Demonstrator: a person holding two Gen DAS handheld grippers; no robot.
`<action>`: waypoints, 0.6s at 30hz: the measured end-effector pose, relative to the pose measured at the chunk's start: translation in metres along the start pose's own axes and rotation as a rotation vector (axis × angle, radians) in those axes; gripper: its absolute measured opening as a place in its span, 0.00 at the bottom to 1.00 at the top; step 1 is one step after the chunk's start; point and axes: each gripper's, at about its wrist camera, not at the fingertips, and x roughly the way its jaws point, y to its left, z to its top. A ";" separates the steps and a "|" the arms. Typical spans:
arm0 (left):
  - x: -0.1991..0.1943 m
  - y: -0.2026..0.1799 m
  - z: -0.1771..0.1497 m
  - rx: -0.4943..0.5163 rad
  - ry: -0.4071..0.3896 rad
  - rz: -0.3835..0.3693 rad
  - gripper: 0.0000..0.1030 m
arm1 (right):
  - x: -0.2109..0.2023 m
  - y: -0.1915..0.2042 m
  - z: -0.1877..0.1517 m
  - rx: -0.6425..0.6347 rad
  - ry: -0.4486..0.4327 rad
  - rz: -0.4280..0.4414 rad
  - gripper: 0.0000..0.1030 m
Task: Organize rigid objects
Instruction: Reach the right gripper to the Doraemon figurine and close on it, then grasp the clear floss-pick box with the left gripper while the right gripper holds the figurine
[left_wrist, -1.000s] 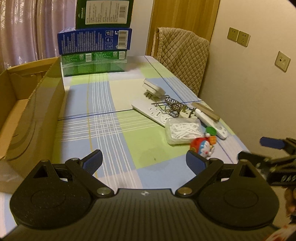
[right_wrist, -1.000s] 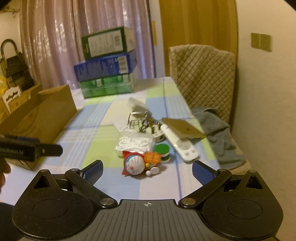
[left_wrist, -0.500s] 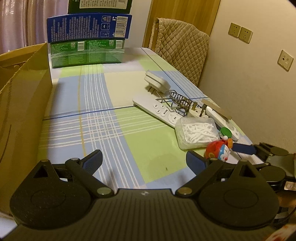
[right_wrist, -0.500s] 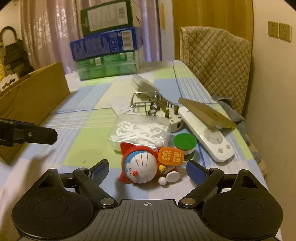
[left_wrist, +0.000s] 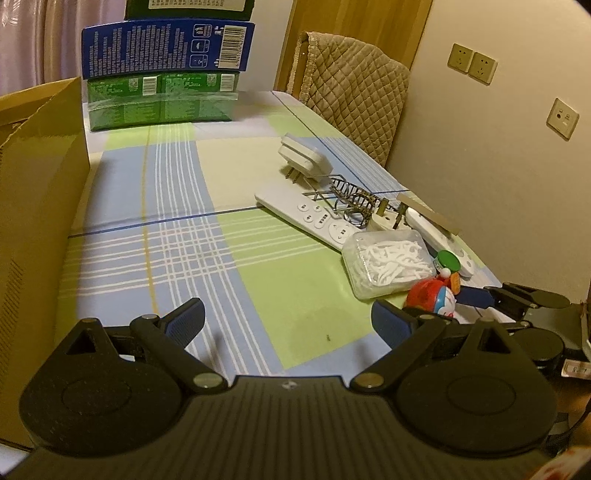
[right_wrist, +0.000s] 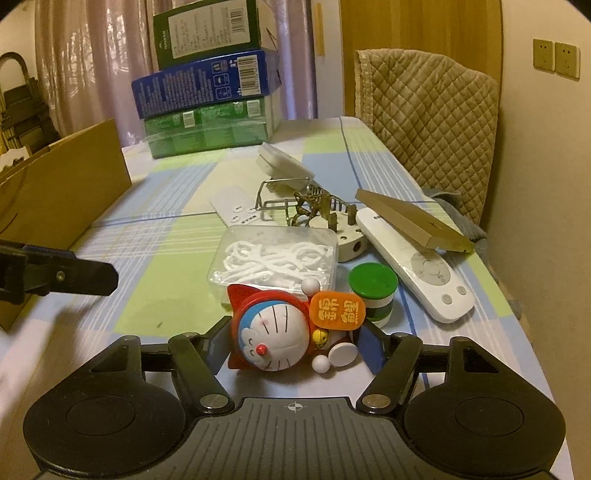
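Right gripper (right_wrist: 293, 343) low over the table, jaws closing around the Doraemon figurine (right_wrist: 280, 332). Figurine between the blue pads; left pad against its red hood, right pad beside the feet, firm contact there hard to confirm. Figurine lying on its side on the checked tablecloth (right_wrist: 177, 236), face toward the camera, orange sign at its chest.

Left gripper (left_wrist: 288, 321) wide open, nothing between the jaws, hovering over bare green-and-blue cloth near the cardboard box (left_wrist: 37, 206) at left. One of its fingers visible at the left edge of the right wrist view.

Rest of the clutter just behind the figurine:
- clear plastic box of floss picks (right_wrist: 277, 258), touching or almost touching the figurine's hood
- green-capped small jar (right_wrist: 373, 291), beside the orange sign
- white remote (right_wrist: 413, 258) with a tan flat box (right_wrist: 410, 221) resting across its far end
- white plug adapter (right_wrist: 347, 240), prongs up
- wire rack (right_wrist: 295, 203) tangled over a second white remote (left_wrist: 314, 218)
- white wall charger (left_wrist: 303, 155), farther back

Stacked cartons (right_wrist: 210, 96) at the far end of the table: green, blue, dark green on top. Quilted chair back (right_wrist: 424, 118) on the right side.
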 end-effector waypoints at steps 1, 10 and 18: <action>0.000 -0.001 0.000 0.004 -0.002 -0.003 0.92 | -0.003 0.001 0.000 0.002 -0.003 0.000 0.64; 0.009 -0.020 0.010 0.072 -0.032 -0.078 0.92 | -0.041 -0.008 0.005 0.029 -0.028 -0.063 0.65; 0.044 -0.051 0.014 0.332 -0.041 -0.168 0.92 | -0.053 -0.029 0.013 0.024 -0.027 -0.092 0.64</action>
